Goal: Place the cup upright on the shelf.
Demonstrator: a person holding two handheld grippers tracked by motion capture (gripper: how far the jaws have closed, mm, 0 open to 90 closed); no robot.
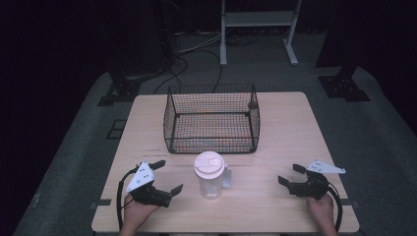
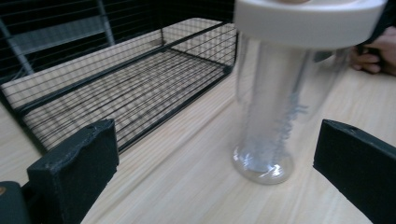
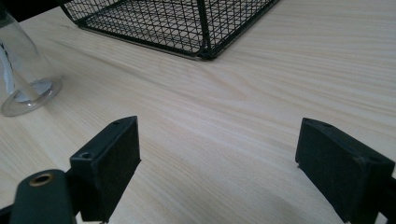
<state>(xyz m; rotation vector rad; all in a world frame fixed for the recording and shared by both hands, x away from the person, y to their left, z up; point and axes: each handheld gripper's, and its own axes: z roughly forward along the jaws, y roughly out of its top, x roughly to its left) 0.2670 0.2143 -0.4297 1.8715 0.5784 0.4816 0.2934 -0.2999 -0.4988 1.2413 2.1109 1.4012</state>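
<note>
- Clear tumbler [image 1: 211, 178] with cream lid [image 1: 209, 162], near the table's [image 1: 285, 128] front edge: contents hard to make out; top cut off in my right gripper view.
- Wire basket [image 1: 212, 118], toward the far edge: nothing seen inside.
- My left gripper [image 1: 166, 177]: jaws wide, holding nothing, beside the tumbler.
- My right gripper [image 1: 290, 174]: jaws wide, holding nothing, near the right edge.

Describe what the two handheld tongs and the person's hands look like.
Both are black two-jaw tongs with flat, blocky rectangular pads. The left tongs carry a pale grey three-cornered plate dotted with small holes, and a black cable loops from them. The right tongs bear a similar grey plate and a black cable curving behind. Both hands are bare, with no gloves or sleeves visible.
</note>
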